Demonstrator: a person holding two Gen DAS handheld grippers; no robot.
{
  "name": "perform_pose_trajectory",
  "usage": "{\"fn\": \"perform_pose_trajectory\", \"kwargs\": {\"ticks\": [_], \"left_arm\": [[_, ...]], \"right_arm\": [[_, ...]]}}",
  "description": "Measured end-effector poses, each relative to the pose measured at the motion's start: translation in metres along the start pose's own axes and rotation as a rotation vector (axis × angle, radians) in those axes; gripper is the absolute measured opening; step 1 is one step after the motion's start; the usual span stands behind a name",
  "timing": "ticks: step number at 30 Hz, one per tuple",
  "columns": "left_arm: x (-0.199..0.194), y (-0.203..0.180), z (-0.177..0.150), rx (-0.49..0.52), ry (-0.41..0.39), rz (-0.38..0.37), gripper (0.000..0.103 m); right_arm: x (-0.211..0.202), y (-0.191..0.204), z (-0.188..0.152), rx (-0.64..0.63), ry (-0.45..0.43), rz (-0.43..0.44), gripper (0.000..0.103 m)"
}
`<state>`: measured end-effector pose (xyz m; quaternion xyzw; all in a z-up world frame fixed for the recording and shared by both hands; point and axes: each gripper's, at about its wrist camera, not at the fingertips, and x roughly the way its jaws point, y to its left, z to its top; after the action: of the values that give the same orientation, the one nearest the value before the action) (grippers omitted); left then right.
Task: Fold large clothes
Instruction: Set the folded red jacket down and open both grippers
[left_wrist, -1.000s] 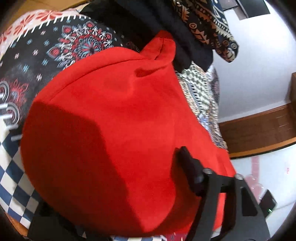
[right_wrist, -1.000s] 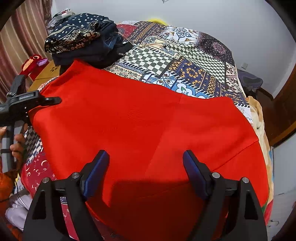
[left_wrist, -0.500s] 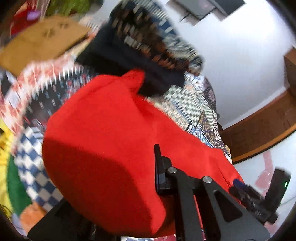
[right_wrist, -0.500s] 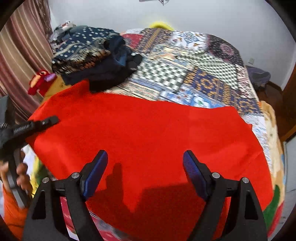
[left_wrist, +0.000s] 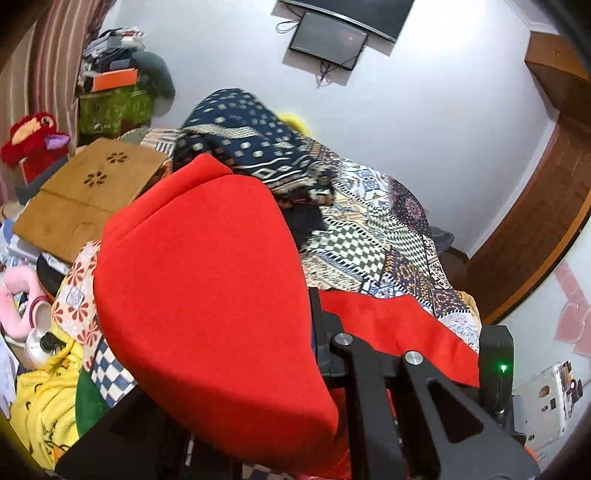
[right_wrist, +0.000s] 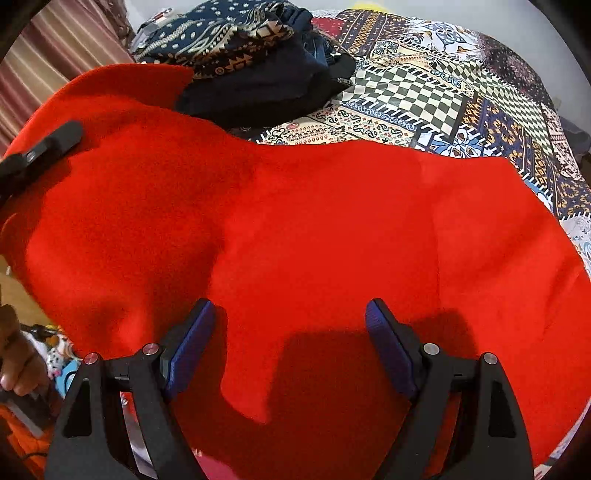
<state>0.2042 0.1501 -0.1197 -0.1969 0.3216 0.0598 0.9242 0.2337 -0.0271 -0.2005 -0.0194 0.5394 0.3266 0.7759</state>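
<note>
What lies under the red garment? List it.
The red garment lies on a patchwork bedspread, visible past its far edge. Its far left corner overlaps a dark folded clothes pile. Whatever is beneath the garment's middle is covered.

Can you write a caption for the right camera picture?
Open right gripper hovers over a red cloth spread on the patterned bed.

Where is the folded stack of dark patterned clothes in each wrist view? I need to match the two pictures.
Left wrist: the stack of dark patterned clothes sits upper centre, just behind the raised red garment.
Right wrist: the stack sits at top, left of centre, beyond the garment's far edge.
Shared landmark: the black-and-white checkered patch of the bedspread, right of the stack.
</note>
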Motion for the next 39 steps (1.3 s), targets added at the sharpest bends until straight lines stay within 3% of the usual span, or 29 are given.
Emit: {"fn": "perform_pose_trajectory", "kwargs": {"ticks": [4, 8, 11, 15, 18, 20, 25, 31, 34, 39], "left_arm": [[0.000, -0.042, 0.011, 0.089, -0.013, -0.029, 0.010], [0.009, -0.105, 0.015, 0.222, -0.009, -0.094, 0.010], [0.027, -0.154, 0.006, 0.303, 0.027, -0.154, 0.010], [0.066, -0.203, -0.028, 0.394, 0.176, -0.231, 0.010], [0.101, -0.224, -0.074, 0.504, 0.395, -0.256, 0.014], [0.110, -0.228, -0.097, 0.563, 0.483, -0.248, 0.028], [0.081, -0.226, -0.096, 0.635, 0.421, -0.282, 0.063], [0.041, -0.206, -0.065, 0.593, 0.310, -0.265, 0.070], [0.029, -0.183, -0.046, 0.561, 0.241, -0.203, 0.074], [0.034, -0.139, -0.028, 0.491, 0.230, -0.134, 0.083]], "right_arm": [[-0.042, -0.028, -0.005, 0.065, -0.106, -0.019, 0.081], [-0.096, -0.066, -0.022, 0.137, -0.241, -0.153, 0.081], [-0.125, -0.089, -0.037, 0.179, -0.295, -0.246, 0.081], [-0.149, -0.113, -0.058, 0.239, -0.322, -0.320, 0.081], [-0.157, -0.123, -0.073, 0.274, -0.319, -0.336, 0.081], [-0.162, -0.127, -0.080, 0.286, -0.319, -0.347, 0.081], [-0.174, -0.124, -0.081, 0.280, -0.345, -0.352, 0.081], [-0.182, -0.104, -0.062, 0.207, -0.392, -0.318, 0.081], [-0.177, -0.087, -0.047, 0.154, -0.405, -0.302, 0.081], [-0.156, -0.066, -0.025, 0.097, -0.384, -0.259, 0.081]]}}
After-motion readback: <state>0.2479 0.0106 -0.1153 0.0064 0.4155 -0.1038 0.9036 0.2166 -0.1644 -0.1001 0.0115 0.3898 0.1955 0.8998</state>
